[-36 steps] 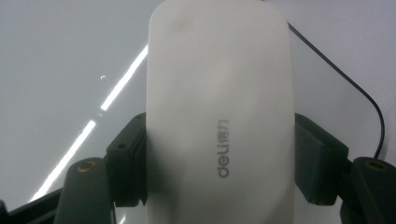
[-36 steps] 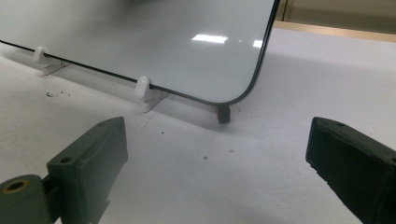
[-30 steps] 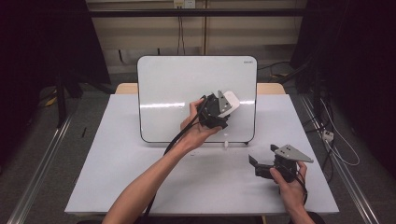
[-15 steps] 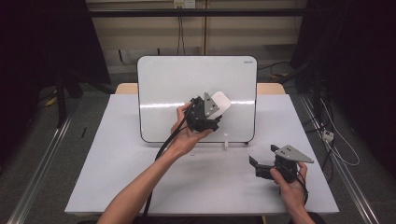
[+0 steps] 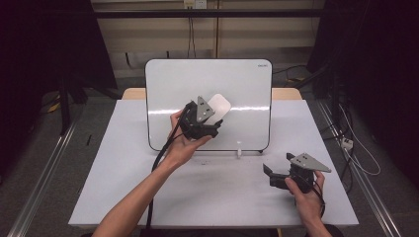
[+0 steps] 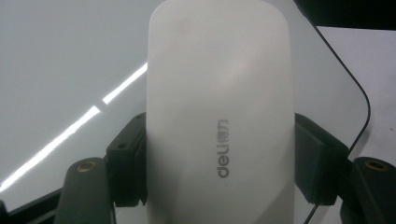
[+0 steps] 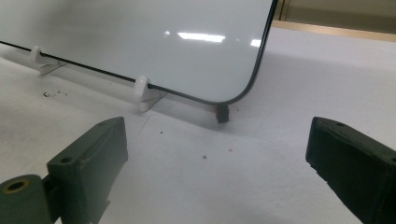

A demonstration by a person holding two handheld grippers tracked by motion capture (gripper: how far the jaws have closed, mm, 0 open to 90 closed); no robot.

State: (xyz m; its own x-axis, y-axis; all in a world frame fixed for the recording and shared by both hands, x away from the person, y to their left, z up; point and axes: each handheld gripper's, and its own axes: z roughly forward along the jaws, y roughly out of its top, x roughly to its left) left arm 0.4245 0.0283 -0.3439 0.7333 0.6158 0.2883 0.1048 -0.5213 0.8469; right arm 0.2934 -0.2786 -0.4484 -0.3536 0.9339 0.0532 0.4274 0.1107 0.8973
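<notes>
A white board eraser [image 5: 218, 106] marked "deli" [image 6: 219, 121] is clamped between the jaws of my left gripper [image 5: 211, 118] [image 6: 219, 158], which is shut on it. It is held against the face of the upright whiteboard [image 5: 237, 89] [image 6: 60, 60], near its middle. My right gripper [image 5: 269, 174] [image 7: 215, 163] rests low over the table at the front right, jaws wide open and empty, pointing at the whiteboard's lower right corner [image 7: 233, 95].
The whiteboard stands on small white clip feet [image 5: 238, 149] [image 7: 140, 88] on a white table top [image 5: 123, 163]. A small dark piece [image 7: 222, 113] lies under the board's corner. Dark specks [image 7: 49, 94] dot the table. Black cable [image 5: 155, 163] trails from the left gripper.
My left gripper has slid the eraser leftward across the whiteboard's face. The right gripper has stayed where it was.
</notes>
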